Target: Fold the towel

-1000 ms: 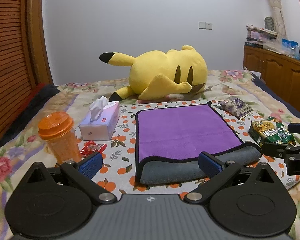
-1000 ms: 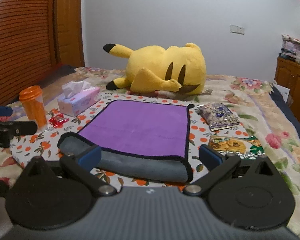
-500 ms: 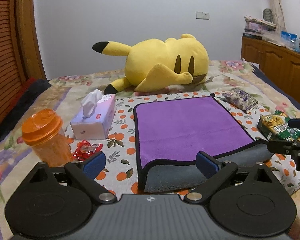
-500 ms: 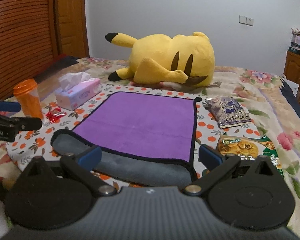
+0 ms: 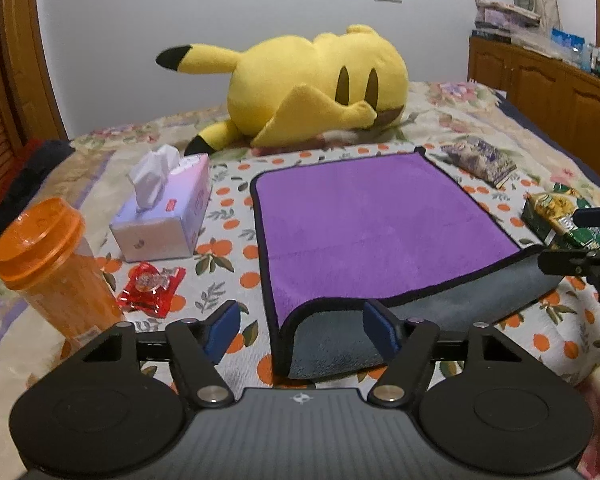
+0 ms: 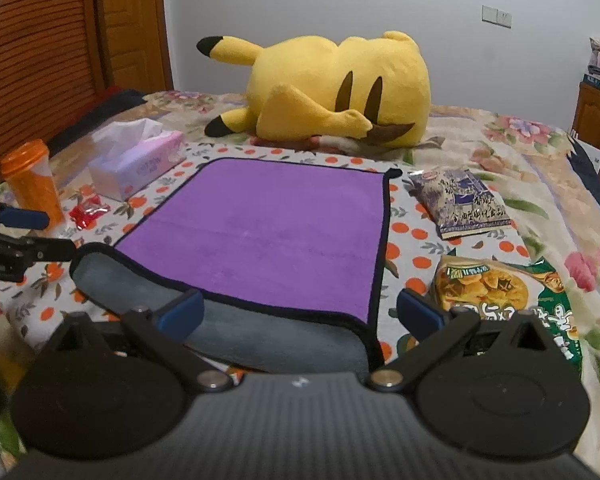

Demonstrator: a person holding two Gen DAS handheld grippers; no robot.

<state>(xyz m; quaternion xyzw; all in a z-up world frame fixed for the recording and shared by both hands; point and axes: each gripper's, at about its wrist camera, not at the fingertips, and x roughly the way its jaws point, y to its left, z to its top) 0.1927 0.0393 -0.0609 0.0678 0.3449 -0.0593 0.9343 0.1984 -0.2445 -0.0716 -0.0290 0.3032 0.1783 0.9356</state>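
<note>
A purple towel (image 5: 372,224) with a black border and grey underside lies on the orange-dotted cloth, its near edge folded over so the grey side shows. It also shows in the right wrist view (image 6: 268,232). My left gripper (image 5: 302,326) is open, its jaws on either side of the towel's near left corner. My right gripper (image 6: 300,314) is open, its jaws on either side of the near right corner. Each gripper shows at the edge of the other's view.
A yellow plush (image 5: 312,88) lies behind the towel. A tissue box (image 5: 164,212), an orange bottle (image 5: 48,268) and a red wrapper (image 5: 150,288) sit to the left. Two snack bags (image 6: 460,204) (image 6: 496,292) lie to the right. A wooden cabinet (image 5: 548,80) stands at the far right.
Both grippers have moved forward and down toward the towel's near edge, so the folded grey edge now lies between the jaws. Both stay open.
</note>
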